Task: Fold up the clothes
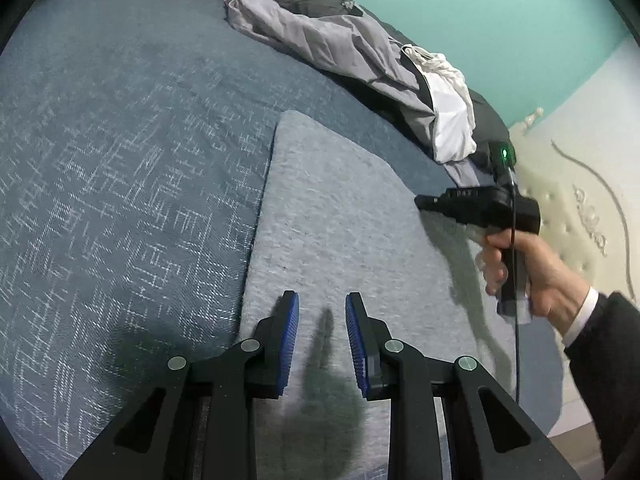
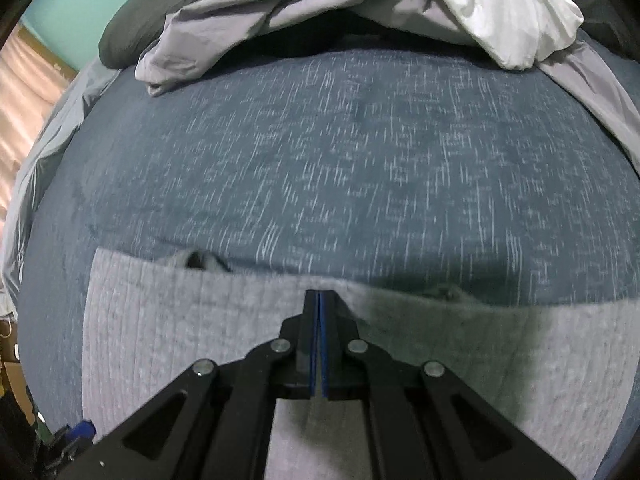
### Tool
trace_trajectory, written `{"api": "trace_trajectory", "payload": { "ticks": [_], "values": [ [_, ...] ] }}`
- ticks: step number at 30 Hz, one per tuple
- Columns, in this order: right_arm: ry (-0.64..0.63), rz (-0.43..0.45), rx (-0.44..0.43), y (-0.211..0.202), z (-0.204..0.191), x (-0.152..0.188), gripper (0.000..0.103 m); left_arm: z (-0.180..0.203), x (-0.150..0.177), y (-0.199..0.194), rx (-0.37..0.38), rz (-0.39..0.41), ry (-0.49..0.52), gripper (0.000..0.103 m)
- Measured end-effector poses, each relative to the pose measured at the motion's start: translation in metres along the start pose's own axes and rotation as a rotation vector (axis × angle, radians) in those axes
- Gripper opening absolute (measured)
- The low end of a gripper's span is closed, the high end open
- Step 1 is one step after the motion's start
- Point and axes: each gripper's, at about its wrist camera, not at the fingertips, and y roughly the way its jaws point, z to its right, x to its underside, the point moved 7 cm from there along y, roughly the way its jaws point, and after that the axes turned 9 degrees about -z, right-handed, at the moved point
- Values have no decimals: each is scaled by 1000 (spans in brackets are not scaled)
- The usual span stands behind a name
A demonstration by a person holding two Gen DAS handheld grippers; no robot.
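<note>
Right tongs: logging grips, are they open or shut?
Shut: the right tongs have blue pads pressed together above the grey garment, nothing visibly pinched.

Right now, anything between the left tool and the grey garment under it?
Nothing visible. The left tool is open right over the grey garment, only its shadow between them. The right tool sits shut at the garment's far edge, off to the side. The unfolded pile lies further back.

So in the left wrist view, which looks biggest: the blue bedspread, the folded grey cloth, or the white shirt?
1. Speckled dark blue bedspread
2. Folded light grey knit cloth
3. Crumpled white shirt, though it lies farther away.
</note>
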Motion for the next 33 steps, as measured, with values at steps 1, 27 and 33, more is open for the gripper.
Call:
{"api": "trace_trajectory", "payload": {
  "ticks": [1, 27, 33],
  "values": [
    [6, 2, -2, 2, 1, -2, 0, 0, 0, -1, -6, 3, 6, 27],
    [-70, -233, -189, -64, -35, 241, 1, 0, -5, -13, -27, 52, 5, 27],
    [-119, -315, -136, -57, -45, 267, 1, -6, -8, -16, -34, 63, -7, 27]
  ]
}}
